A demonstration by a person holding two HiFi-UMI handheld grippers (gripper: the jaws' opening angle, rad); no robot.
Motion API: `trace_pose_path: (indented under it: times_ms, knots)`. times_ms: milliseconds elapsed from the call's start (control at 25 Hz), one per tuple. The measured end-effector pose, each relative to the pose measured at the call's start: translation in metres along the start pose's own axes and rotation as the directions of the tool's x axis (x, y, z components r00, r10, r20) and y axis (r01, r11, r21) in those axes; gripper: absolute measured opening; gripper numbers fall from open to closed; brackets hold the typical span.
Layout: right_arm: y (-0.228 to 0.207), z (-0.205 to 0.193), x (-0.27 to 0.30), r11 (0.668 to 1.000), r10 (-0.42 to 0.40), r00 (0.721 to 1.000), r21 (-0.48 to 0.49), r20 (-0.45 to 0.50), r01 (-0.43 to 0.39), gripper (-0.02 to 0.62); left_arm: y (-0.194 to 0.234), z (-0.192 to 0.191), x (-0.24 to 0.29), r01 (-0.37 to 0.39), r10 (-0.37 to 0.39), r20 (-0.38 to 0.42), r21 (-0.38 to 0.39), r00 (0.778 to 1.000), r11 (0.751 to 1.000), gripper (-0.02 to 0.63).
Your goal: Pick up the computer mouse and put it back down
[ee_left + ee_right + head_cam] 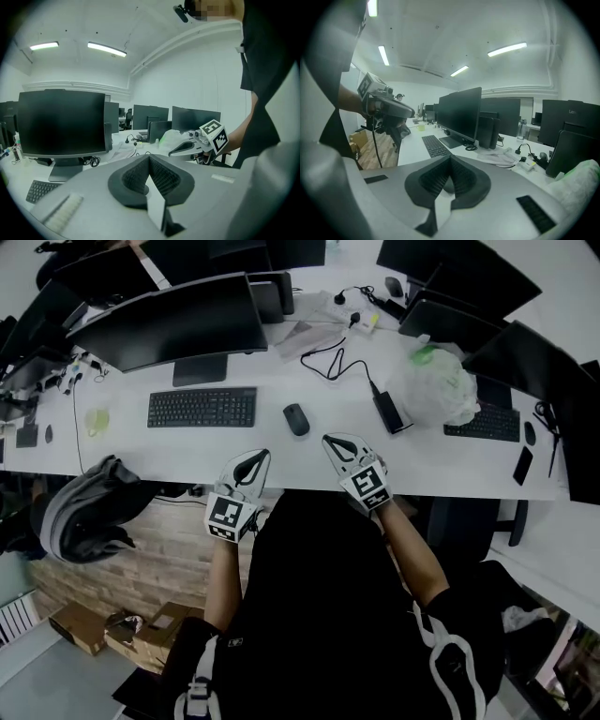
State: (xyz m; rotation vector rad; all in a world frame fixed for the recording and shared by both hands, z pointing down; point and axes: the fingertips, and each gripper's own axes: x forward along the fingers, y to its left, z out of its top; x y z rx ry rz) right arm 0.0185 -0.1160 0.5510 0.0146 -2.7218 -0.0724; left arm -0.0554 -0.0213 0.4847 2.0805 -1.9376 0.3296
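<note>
Left gripper [261, 456] and right gripper [330, 440]: jaws pressed together, nothing between them. Each gripper's body blocks the desk [441, 460] below in its own view, so the mouse [296, 419] shows only in the head view. It lies just right of the keyboard [202, 407], apart from and between both jaw tips.

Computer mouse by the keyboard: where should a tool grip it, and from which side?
Probably across its two long flanks at mid-length, coming down from above. The computer mouse lies flat and domed, long axis pointing away from the near edge of the desk, sides clear. The right tool, shut, is nearest.
</note>
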Motion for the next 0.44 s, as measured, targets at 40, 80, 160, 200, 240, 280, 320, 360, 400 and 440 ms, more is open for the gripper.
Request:
trace_pose_path:
  times_ms: [40,80,160,200,240,280,320,360,400,440]
  knots:
    - [0.0,0.0,-0.001,1.0,0.005,1.0,-0.003,0.001,-0.005,0.002,-0.002,0.001,-0.001,-0.007,0.007,0.003,-0.001,1.0,1.0,0.0]
    - [0.001,0.001,-0.002,1.0,0.011,1.0,-0.007,0.003,-0.011,0.002,-0.003,0.001,-0.002,-0.014,0.014,0.004,-0.001,1.0,1.0,0.0]
    - [0.002,0.001,-0.006,1.0,0.021,1.0,-0.016,0.009,-0.021,0.002,-0.008,0.002,-0.003,-0.026,0.026,0.007,0.0,1.0,1.0,0.0]
    - [0.001,0.0,-0.008,1.0,0.025,1.0,-0.018,0.012,-0.024,0.002,-0.011,0.002,-0.003,-0.031,0.031,0.008,0.002,0.999,1.0,0.0]
    - [0.001,-0.001,-0.01,0.999,0.027,1.0,-0.02,0.014,-0.026,0.002,-0.014,0.003,-0.002,-0.036,0.036,0.009,0.004,0.999,0.999,0.0]
    - [0.001,-0.002,-0.013,0.999,0.028,0.999,-0.021,0.015,-0.028,0.002,-0.018,0.003,-0.002,-0.039,0.039,0.011,0.005,0.999,0.999,0.0]
    - [0.001,-0.004,-0.015,0.999,0.03,0.999,-0.023,0.014,-0.03,0.002,-0.021,0.002,-0.003,-0.042,0.042,0.013,0.004,0.999,0.999,0.0]
    - [0.002,-0.006,-0.017,0.999,0.032,0.999,-0.025,0.011,-0.032,0.002,-0.025,0.001,-0.004,-0.045,0.045,0.014,0.002,0.999,0.999,0.0]
    - [0.003,-0.008,-0.019,0.999,0.034,0.999,-0.027,0.009,-0.034,0.002,-0.028,0.0,-0.006,-0.047,0.047,0.015,-0.002,0.999,0.999,0.0]
    - [0.005,-0.01,-0.021,0.999,0.036,0.999,-0.029,0.006,-0.036,0.002,-0.032,-0.002,-0.008,-0.05,0.05,0.015,-0.005,0.999,0.999,0.0]
